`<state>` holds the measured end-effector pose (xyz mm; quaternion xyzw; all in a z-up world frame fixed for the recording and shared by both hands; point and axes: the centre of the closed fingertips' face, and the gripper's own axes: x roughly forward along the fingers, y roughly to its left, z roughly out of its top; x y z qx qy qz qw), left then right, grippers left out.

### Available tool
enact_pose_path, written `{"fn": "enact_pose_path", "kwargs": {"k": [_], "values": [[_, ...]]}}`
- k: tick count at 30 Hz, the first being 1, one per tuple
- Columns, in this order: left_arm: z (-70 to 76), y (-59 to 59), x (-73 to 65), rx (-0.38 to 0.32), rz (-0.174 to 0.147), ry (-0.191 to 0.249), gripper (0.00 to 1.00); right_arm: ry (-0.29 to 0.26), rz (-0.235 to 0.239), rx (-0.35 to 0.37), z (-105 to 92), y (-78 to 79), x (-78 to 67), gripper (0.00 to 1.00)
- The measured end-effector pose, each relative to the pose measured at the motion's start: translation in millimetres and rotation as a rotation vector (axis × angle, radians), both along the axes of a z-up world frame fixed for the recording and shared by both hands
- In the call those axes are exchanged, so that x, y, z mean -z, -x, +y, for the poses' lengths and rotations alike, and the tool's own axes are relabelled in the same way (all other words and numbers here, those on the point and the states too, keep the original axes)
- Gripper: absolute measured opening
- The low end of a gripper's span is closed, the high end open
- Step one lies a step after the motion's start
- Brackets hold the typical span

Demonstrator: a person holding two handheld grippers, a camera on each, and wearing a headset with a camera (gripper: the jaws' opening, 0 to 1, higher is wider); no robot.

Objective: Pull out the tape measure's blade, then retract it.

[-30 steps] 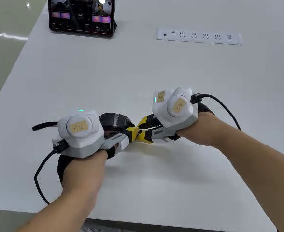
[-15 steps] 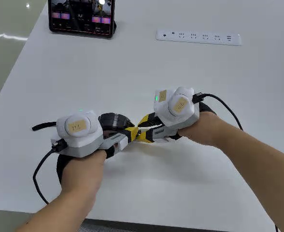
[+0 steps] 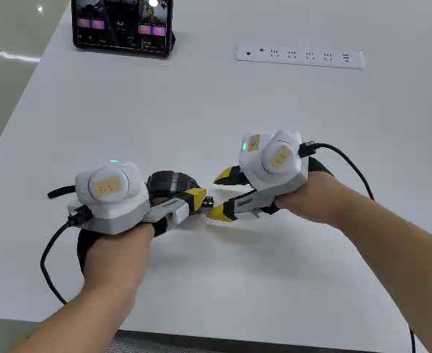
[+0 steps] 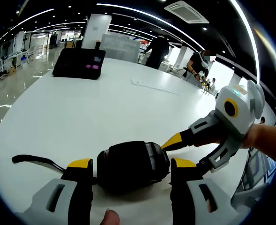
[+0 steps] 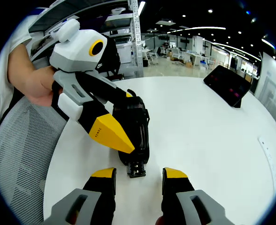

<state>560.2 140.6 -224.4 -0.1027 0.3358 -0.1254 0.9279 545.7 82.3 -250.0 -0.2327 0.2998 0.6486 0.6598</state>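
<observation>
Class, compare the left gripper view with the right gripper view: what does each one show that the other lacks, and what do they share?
Left gripper view: a thin black strap lying on the table beside the black tape measure, and people standing in the background.
Right gripper view: the tape measure's blade mouth, facing the open right gripper, and a grey mesh chair.
Shared: the tape measure clamped by the left gripper, the white table and the dark tablet.

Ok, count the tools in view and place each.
2. The left tool clamps the tape measure near the table's front; the right tool, open, points at it from the right. None seem hidden.
</observation>
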Motion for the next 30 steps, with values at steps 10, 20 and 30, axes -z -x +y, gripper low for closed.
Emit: {"fn": "enact_pose_path", "kwargs": {"k": [10,20,30], "values": [[-2.1,4.3,-3.1,0.079,-0.014,-0.045,0.62,-0.019,-0.031,0.08,-7.3,-2.4,-8.0,0.5],[0.8,6.0,-3.9,0.115,-0.03,-0.068,0.67,-0.037,-0.025,0.108,-10.6,0.0,-13.3,0.54],[-1.0,9.0,-5.2,0.174,-0.046,-0.093,0.68,-0.059,-0.035,0.136,-16.6,2.8,-19.8,0.59]]}}
